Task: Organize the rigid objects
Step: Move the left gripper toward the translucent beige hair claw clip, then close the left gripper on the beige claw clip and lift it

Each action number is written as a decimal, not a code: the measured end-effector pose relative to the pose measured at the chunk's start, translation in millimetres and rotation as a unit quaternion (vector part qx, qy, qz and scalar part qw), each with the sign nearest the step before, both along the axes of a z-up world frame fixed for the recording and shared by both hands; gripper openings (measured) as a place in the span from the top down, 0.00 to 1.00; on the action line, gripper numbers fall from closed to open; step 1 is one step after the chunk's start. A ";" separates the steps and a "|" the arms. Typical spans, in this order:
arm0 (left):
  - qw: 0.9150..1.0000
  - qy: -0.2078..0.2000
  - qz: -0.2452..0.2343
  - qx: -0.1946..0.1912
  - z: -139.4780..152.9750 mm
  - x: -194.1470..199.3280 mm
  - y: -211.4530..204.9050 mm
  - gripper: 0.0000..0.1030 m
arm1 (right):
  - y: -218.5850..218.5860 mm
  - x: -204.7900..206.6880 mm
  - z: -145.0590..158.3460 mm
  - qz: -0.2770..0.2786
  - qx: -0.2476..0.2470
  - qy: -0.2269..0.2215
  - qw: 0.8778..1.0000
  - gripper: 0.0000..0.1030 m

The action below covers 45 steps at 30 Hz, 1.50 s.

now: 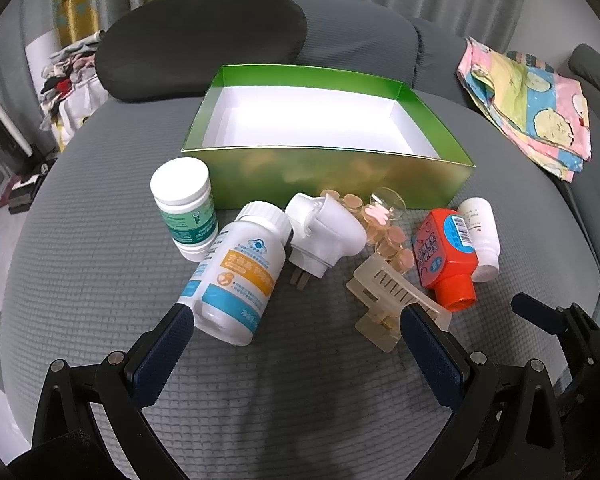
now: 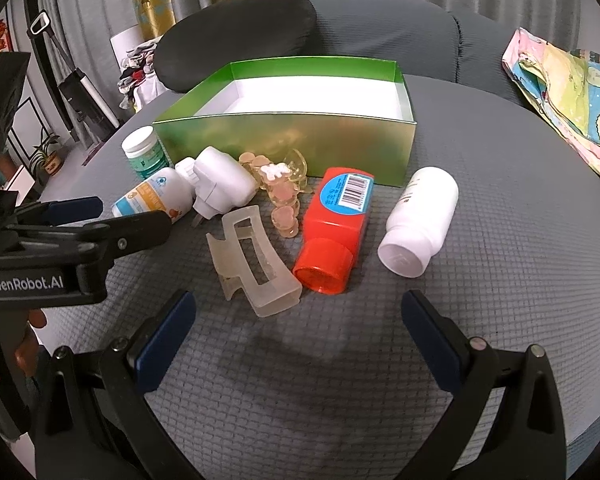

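Basically nothing's sorted yet: the green cardboard box (image 1: 332, 174) at the far side sits empty, bottles and a translucent hair claw clip (image 2: 256, 258) scattered near it. Left gripper (image 1: 296, 322) and right gripper (image 2: 298, 316) both spread wide, holding nothing.

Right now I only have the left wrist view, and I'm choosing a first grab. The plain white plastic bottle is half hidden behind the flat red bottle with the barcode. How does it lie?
Observer: The plain white plastic bottle lies on its side, apart from the flat red bottle, with bare grey cushion showing between them.
Operator: Is the right gripper free to take it?
Observer: Yes. The right gripper is open with nothing between its fingers, and it sits short of both bottles.
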<state>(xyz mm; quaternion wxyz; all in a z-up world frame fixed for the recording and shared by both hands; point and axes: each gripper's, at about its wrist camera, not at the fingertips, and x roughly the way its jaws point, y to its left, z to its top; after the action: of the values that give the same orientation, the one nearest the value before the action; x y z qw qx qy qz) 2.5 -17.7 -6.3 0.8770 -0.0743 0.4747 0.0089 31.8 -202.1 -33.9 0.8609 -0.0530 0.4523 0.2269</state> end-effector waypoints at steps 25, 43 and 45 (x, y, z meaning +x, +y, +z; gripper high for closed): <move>0.995 0.011 -0.061 -0.079 -14.8 14.2 -20.6 0.00 | 9.0 -0.7 -19.4 0.052 0.066 0.044 0.995 0.16; 0.984 0.033 -0.108 -0.140 -41.8 35.5 -35.9 0.23 | 29.8 16.3 -41.9 0.074 0.066 0.040 0.994 0.56; 0.984 0.033 -0.105 -0.141 -43.7 35.6 -35.4 0.24 | 29.7 17.1 -41.5 0.074 0.063 0.038 0.994 0.62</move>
<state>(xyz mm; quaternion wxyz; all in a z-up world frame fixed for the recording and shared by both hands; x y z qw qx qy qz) 38.1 -53.1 -50.0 0.8377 -0.1467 0.5049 -0.1476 48.9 -172.3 -75.3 0.8254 -0.0234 0.4644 0.3203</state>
